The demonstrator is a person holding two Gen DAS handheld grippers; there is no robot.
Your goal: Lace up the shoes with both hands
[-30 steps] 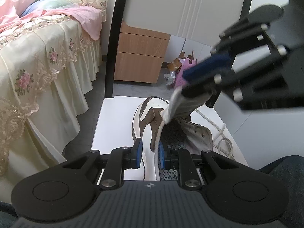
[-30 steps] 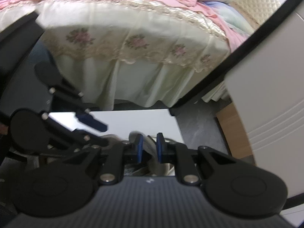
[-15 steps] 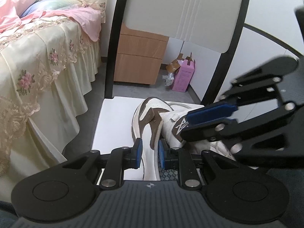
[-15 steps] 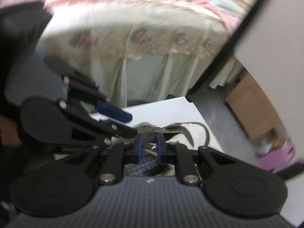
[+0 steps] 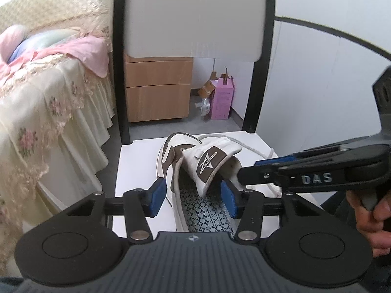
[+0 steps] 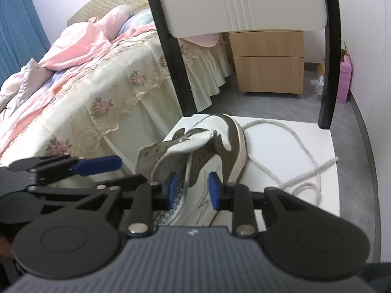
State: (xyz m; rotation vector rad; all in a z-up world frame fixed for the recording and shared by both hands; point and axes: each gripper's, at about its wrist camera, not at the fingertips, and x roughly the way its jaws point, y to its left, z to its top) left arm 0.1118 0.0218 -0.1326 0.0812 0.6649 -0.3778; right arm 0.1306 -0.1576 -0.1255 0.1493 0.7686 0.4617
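A white and brown sneaker [image 5: 180, 151] lies on the white chair seat [image 5: 136, 166], toe pointing away. Its tongue [image 5: 210, 161] flops over the opening. My left gripper [image 5: 193, 196] straddles the shoe's collar; its jaws are opening and the blue pads [image 5: 157, 194] stand clear of the shoe. The right gripper [image 5: 254, 168] comes in from the right beside the collar. In the right wrist view my right gripper [image 6: 193, 190] has the sneaker's [image 6: 220, 141] side wall between its opening jaws, pads not pressing. The left gripper [image 6: 129, 171] shows at left. A loose white lace [image 6: 293, 146] lies unthreaded on the seat.
The chair's black-framed white backrest [image 5: 195, 17] rises behind the shoe. A bed with a floral lace cover [image 6: 102, 90] stands close on the left. A wooden nightstand [image 5: 156, 85] and a pink box [image 5: 222, 100] sit on the grey floor beyond. A hand [image 5: 371, 210] holds the right gripper.
The right gripper rolled and came down, letting the tongue drop from upright back over the shoe's opening. Both grippers' jaws widened; the left no longer pinches the shoe's left collar.
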